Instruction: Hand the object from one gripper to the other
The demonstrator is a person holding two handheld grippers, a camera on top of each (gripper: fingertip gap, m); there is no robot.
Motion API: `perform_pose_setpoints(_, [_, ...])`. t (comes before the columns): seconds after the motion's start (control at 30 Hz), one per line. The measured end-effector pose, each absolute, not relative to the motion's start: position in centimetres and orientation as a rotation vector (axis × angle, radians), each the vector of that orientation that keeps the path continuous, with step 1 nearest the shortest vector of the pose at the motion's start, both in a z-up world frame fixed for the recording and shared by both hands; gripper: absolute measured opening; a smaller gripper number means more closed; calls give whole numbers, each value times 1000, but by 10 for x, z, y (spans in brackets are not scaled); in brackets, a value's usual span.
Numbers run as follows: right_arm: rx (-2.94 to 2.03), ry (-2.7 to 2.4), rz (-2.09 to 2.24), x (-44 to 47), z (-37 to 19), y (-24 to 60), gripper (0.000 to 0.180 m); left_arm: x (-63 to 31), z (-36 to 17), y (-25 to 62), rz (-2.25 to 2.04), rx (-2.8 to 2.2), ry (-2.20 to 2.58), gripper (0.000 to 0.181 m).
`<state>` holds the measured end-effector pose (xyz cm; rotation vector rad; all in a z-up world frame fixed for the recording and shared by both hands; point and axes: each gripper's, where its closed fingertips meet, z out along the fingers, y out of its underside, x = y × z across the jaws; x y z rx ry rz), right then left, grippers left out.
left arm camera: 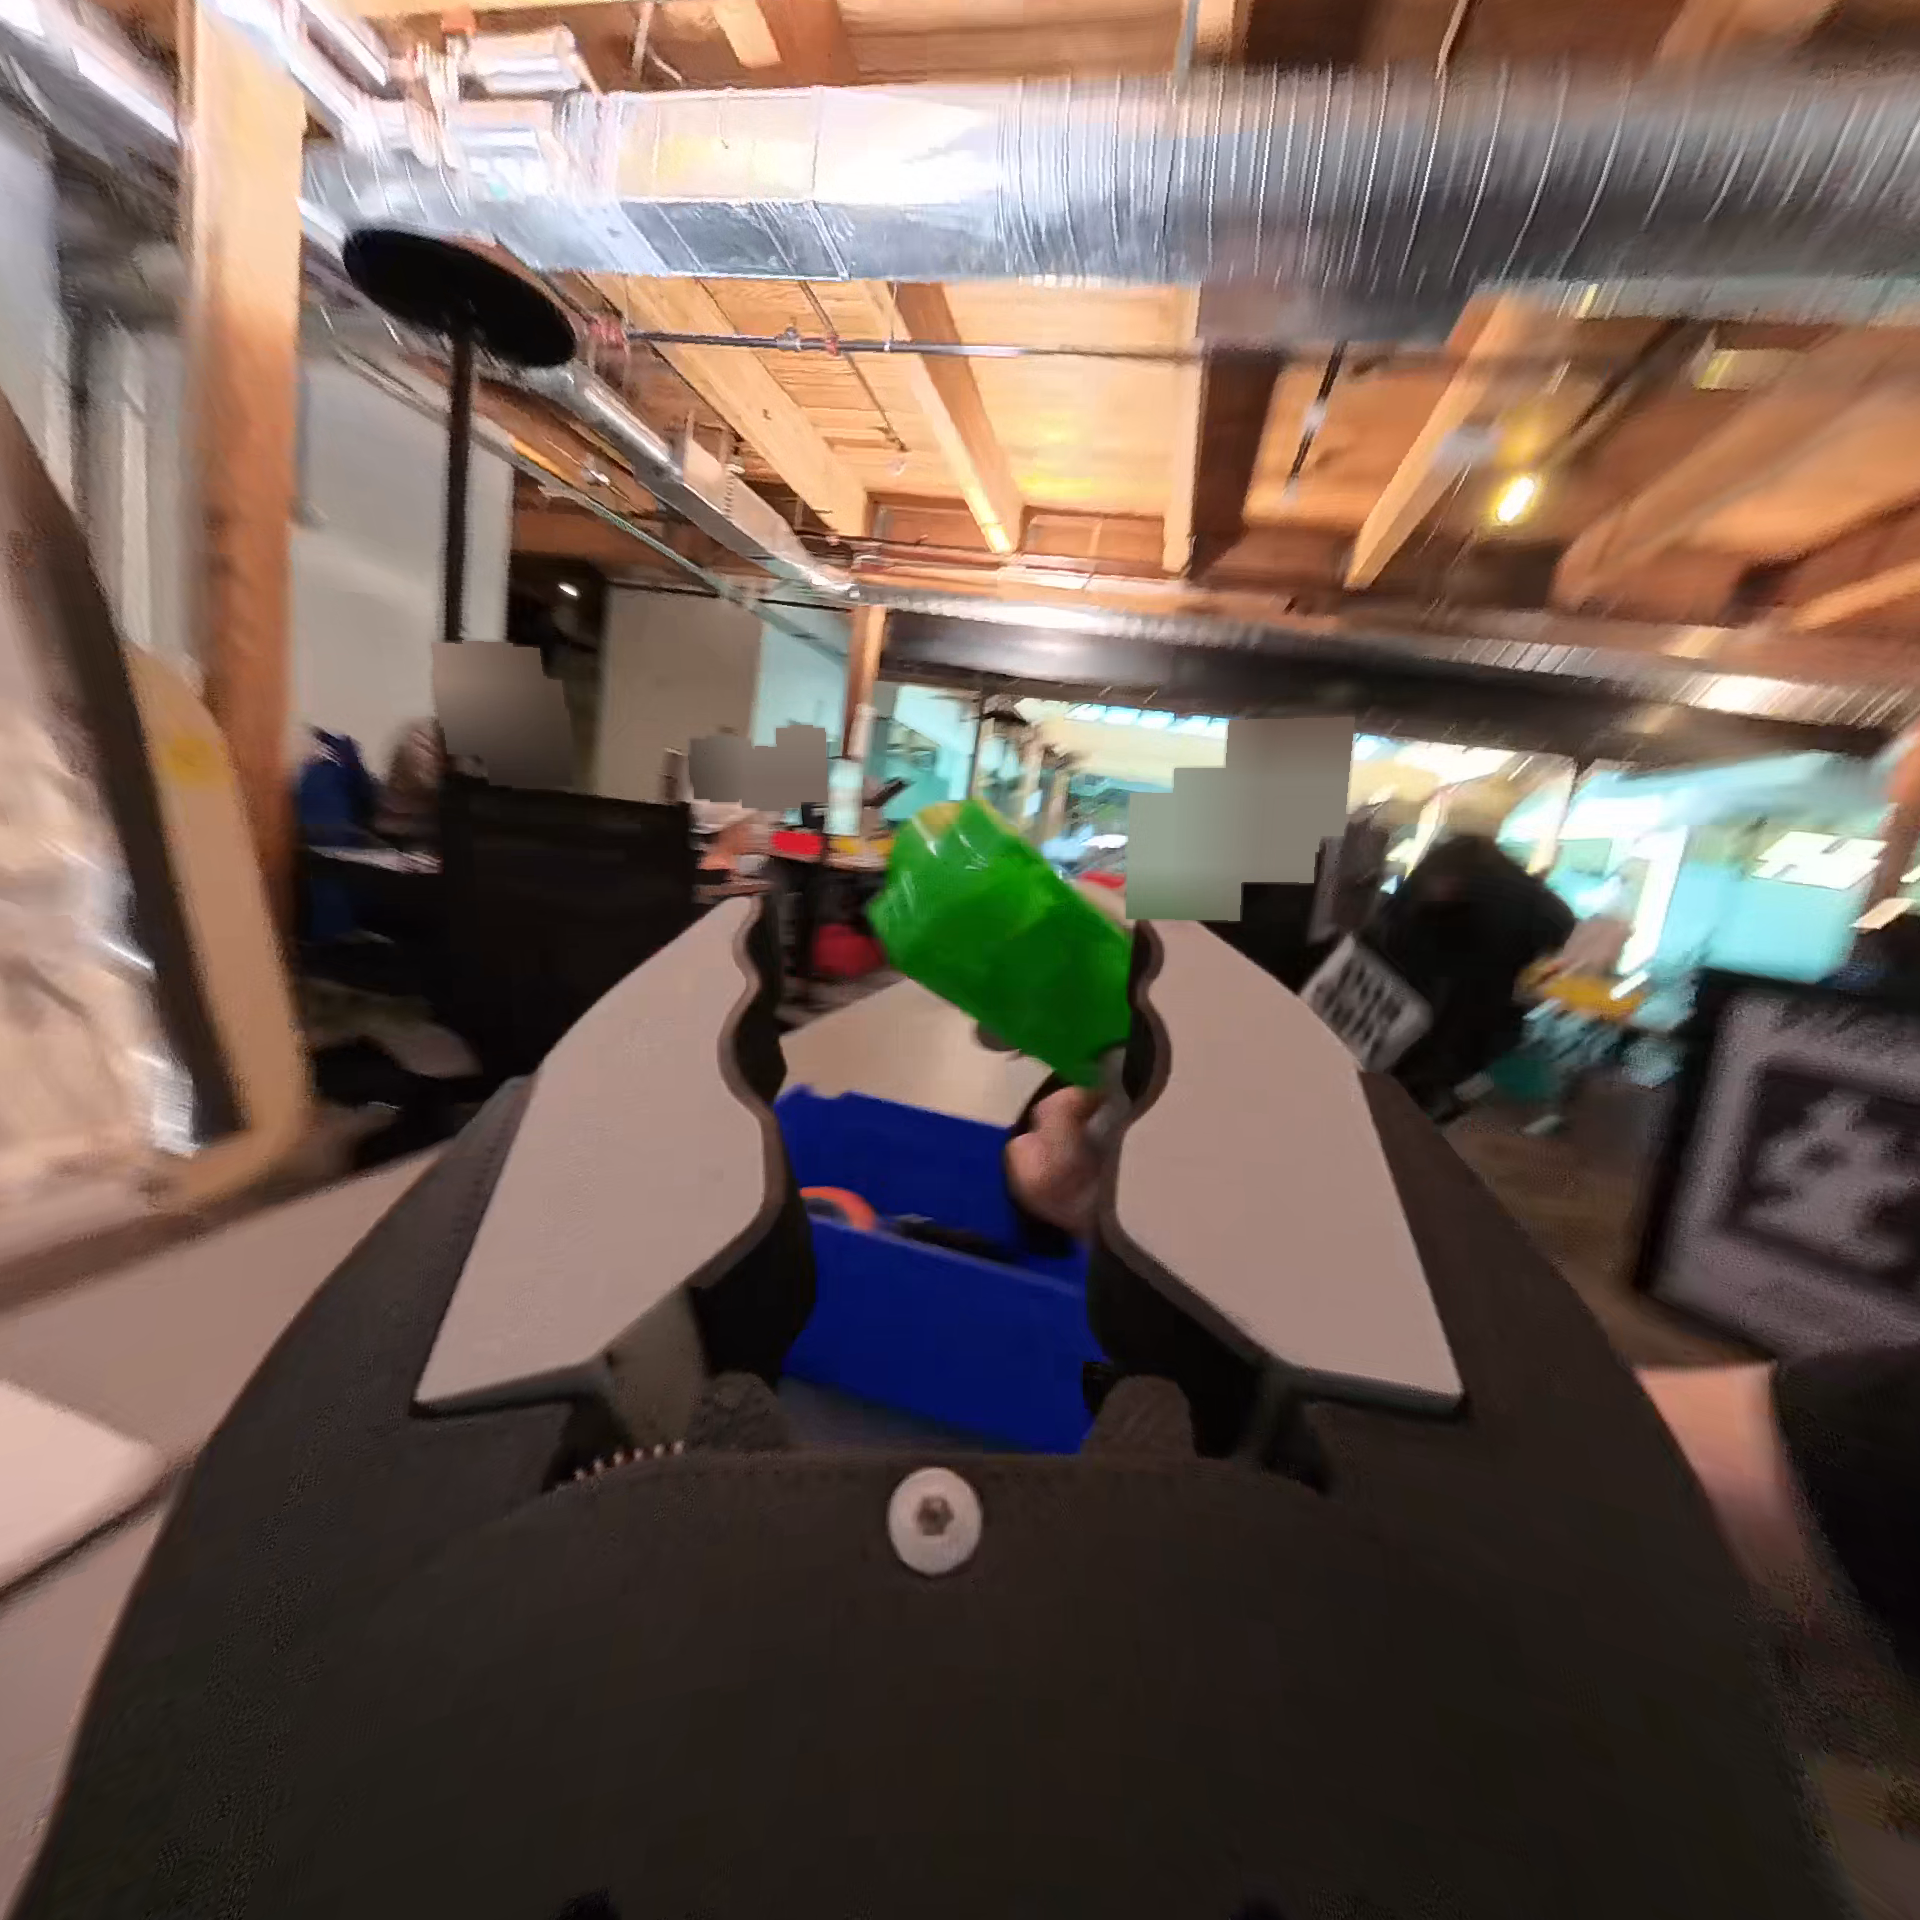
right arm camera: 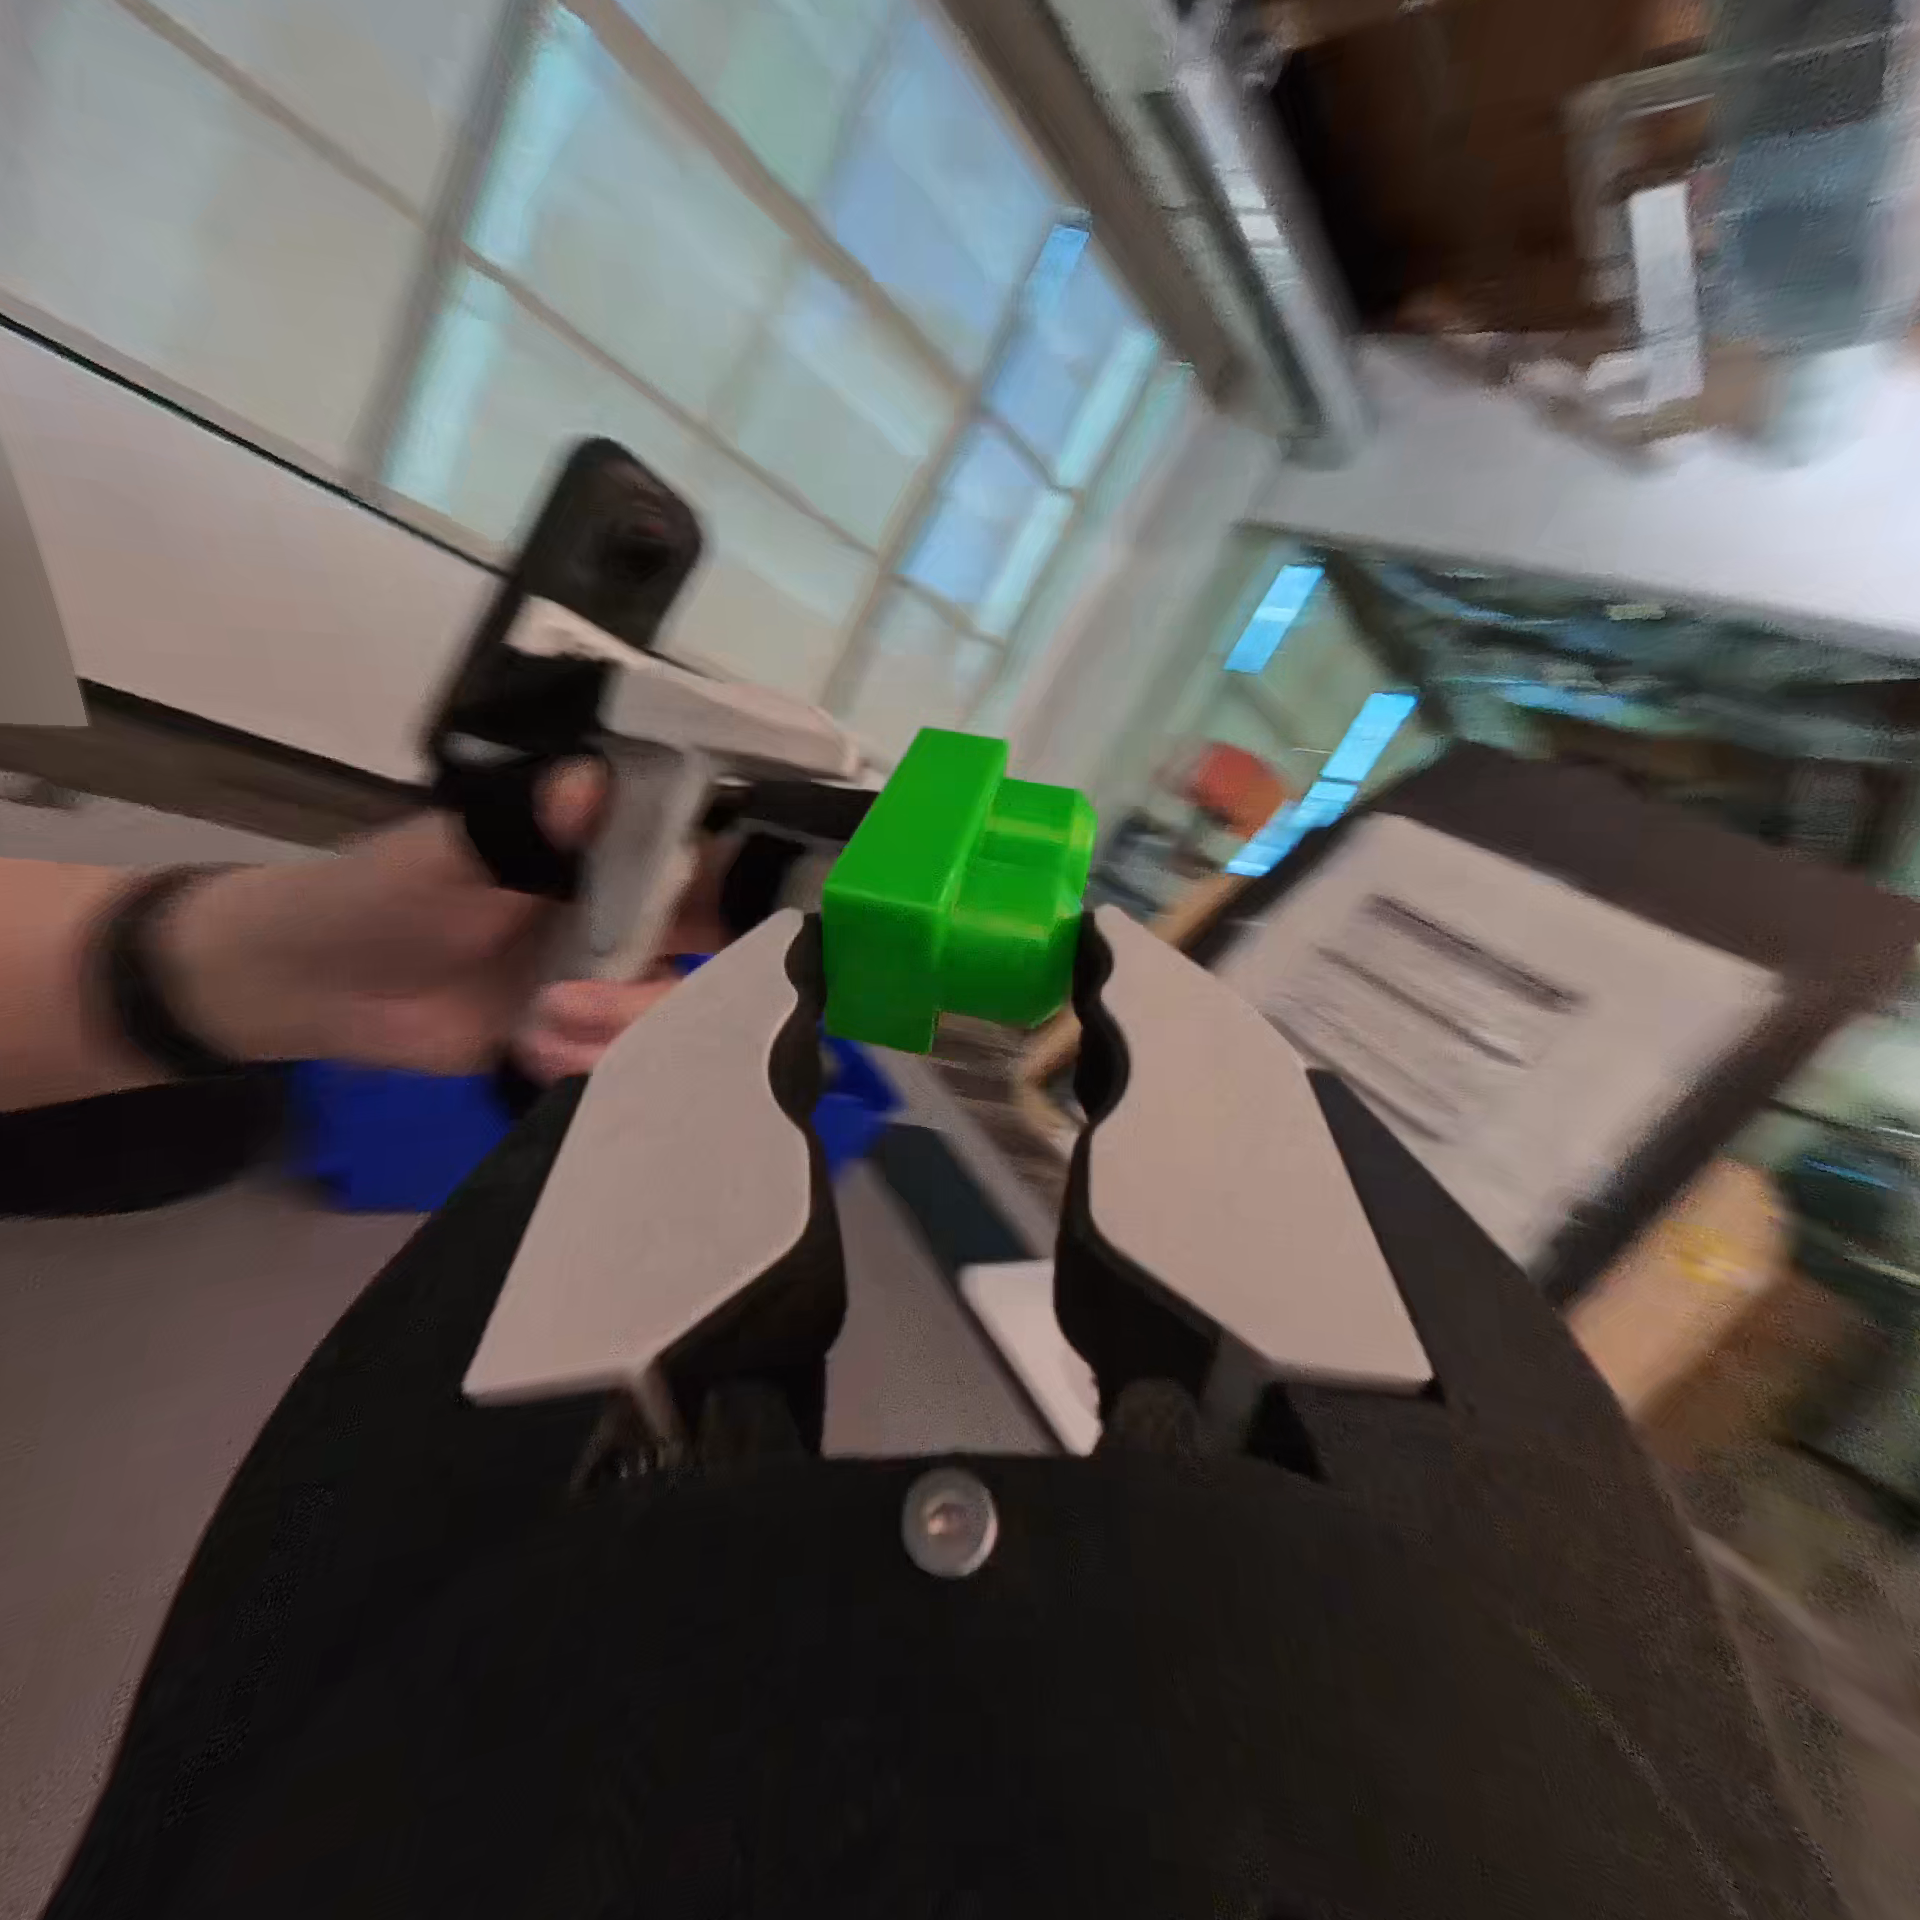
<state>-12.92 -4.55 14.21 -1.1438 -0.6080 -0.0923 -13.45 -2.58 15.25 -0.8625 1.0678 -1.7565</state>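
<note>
Where the left wrist view looks out, one bright green block (left arm camera: 1003,940) hangs tilted in the air beyond the spread left gripper (left arm camera: 940,920), beside its right fingertip; one blue bin (left arm camera: 935,1299) sits below. Seen from the right wrist, the right gripper (right arm camera: 945,940) pinches that stepped green block (right arm camera: 956,899), with a hand (right arm camera: 364,956) holding the left gripper behind.

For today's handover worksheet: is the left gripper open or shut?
Open. The left gripper shows a wide gap between its grey fingers; the bright green plastic block fills only part of it.
</note>
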Motion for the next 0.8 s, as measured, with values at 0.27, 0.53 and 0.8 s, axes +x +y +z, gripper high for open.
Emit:
perform_pose_setpoints(0.27, [-1214,-895,331,-149,135,-82,47,-154,129,-76,-1476,-548,1576,68])
perform_pose_setpoints(0.53, [-1265,-1016,424,-157,119,-91,47,-160,118,-94,-1479,-486,1669,59])
perform_pose_setpoints(0.8, [-1229,-968,268,-144,118,-77,46,-151,128,-75,-1372,-560,1556,39])
